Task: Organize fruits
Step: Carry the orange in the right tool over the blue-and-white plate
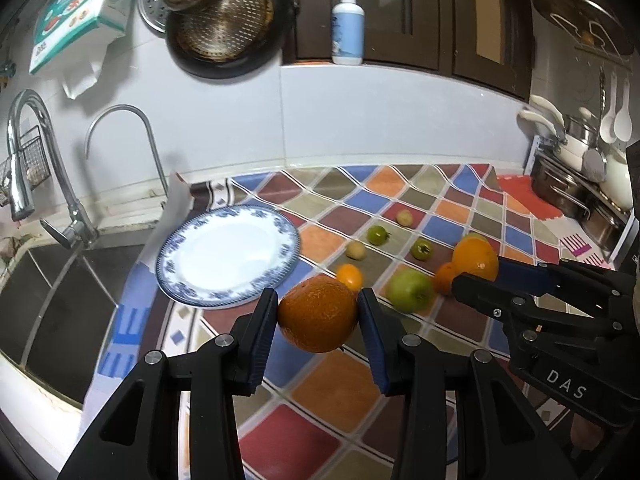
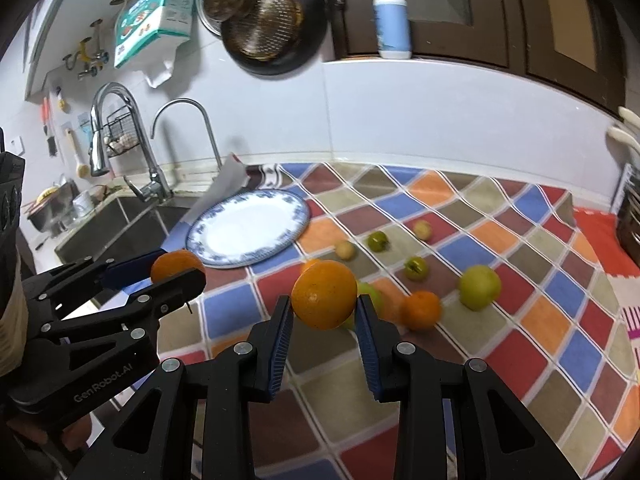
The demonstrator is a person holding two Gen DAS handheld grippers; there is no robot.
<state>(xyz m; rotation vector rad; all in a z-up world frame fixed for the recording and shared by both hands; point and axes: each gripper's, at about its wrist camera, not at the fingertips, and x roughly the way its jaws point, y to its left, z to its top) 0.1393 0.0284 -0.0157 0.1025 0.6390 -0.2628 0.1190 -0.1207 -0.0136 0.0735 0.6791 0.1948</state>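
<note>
My left gripper [image 1: 318, 300] is shut on a dark orange [image 1: 318, 320], held above the checked cloth just right of the blue-rimmed white plate [image 1: 172, 248]. My right gripper [image 2: 324, 304] is shut on a lighter orange [image 2: 324, 292], also lifted off the cloth. Each gripper shows in the other's view: the right one [image 1: 480, 276] at the right, the left one [image 2: 176, 270] at the left near the plate [image 2: 298, 208]. On the cloth lie a green apple [image 1: 412, 290], a second apple [image 2: 479, 287], a tangerine [image 2: 420, 310] and several small green and yellowish fruits [image 1: 378, 235].
A steel sink [image 1: 60, 280] with two taps lies left of the plate. Pots and utensils [image 1: 580, 184] stand at the far right. A pump bottle [image 1: 347, 28] sits on the ledge above the wall, and pans hang at the upper left.
</note>
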